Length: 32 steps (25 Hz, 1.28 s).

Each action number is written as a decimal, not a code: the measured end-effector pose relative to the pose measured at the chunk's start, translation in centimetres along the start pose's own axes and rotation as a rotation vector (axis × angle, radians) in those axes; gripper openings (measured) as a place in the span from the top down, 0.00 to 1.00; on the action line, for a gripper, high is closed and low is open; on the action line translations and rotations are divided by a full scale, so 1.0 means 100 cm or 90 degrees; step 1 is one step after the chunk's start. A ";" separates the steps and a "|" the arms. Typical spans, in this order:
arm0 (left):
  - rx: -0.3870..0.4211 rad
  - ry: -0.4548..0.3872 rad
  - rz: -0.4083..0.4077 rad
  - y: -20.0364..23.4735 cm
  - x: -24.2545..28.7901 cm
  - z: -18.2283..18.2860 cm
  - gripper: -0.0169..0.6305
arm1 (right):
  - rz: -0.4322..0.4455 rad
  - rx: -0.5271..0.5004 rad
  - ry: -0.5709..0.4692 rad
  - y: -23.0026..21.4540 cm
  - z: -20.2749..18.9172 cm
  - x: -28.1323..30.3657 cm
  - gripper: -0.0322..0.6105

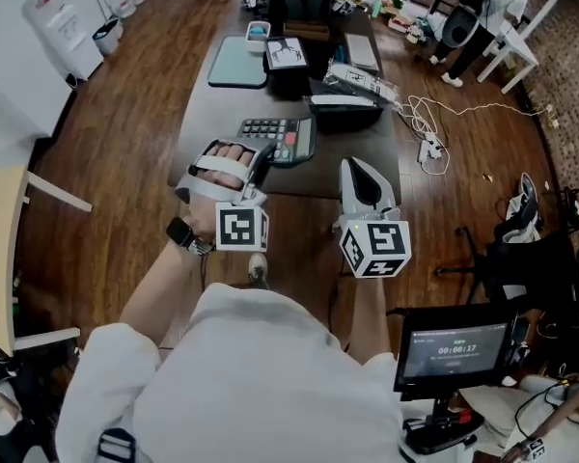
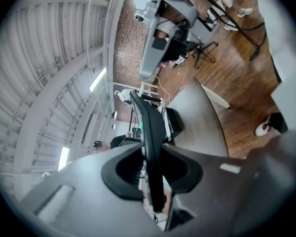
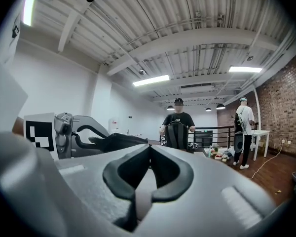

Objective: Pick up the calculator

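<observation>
Left gripper (image 1: 259, 158) closed on the dark grey slab calculator (image 1: 280, 139), gripper pads clamped on its near left edge; in the left gripper view the calculator (image 2: 151, 132) stands edge-on between the jaws of the left gripper (image 2: 153, 158); it sits over the near part of the dark grey desk (image 1: 222, 114), contact with the desk not discernible; right gripper (image 1: 359, 170) just right of it, jaws together, nothing held, confirmed in the right gripper view (image 3: 149, 149); teal mat (image 1: 235, 62) at far left of desk; white power strip (image 1: 430, 149) on the brown wooden floor (image 1: 125, 143), right.

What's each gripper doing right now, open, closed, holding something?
Left gripper: closed on the calculator.
Right gripper: closed, holding nothing.
</observation>
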<state>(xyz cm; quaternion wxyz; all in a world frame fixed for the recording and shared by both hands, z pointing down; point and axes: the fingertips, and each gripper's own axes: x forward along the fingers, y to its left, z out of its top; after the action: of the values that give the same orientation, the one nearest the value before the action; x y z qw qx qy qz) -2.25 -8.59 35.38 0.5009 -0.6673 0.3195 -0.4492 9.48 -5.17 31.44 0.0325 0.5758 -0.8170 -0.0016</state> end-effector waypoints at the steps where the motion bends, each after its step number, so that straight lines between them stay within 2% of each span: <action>1: 0.000 0.001 0.000 -0.004 -0.009 0.008 0.83 | 0.001 -0.002 0.001 0.001 -0.001 -0.013 0.95; 9: -0.009 -0.004 -0.025 -0.057 -0.093 0.087 0.83 | 0.009 0.009 0.013 0.011 -0.018 -0.122 0.95; 13: -0.010 0.007 -0.043 -0.075 -0.133 0.110 0.83 | 0.021 0.028 0.030 0.018 -0.029 -0.166 0.95; 19: 0.001 0.014 -0.038 -0.075 -0.173 0.109 0.83 | 0.027 0.037 0.027 0.039 -0.021 -0.194 0.95; 25: 0.000 0.016 -0.032 -0.071 -0.179 0.116 0.83 | 0.030 0.037 0.023 0.037 -0.016 -0.199 0.95; 32: 0.001 0.010 -0.024 -0.065 -0.182 0.108 0.83 | 0.035 0.051 0.021 0.045 -0.011 -0.195 0.95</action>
<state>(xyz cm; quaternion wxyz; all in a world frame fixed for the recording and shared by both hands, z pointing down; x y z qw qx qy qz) 0.39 13.43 35.47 0.4900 -0.6692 0.3104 -0.4643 11.84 14.69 31.76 0.0229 0.5537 -0.8314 0.0412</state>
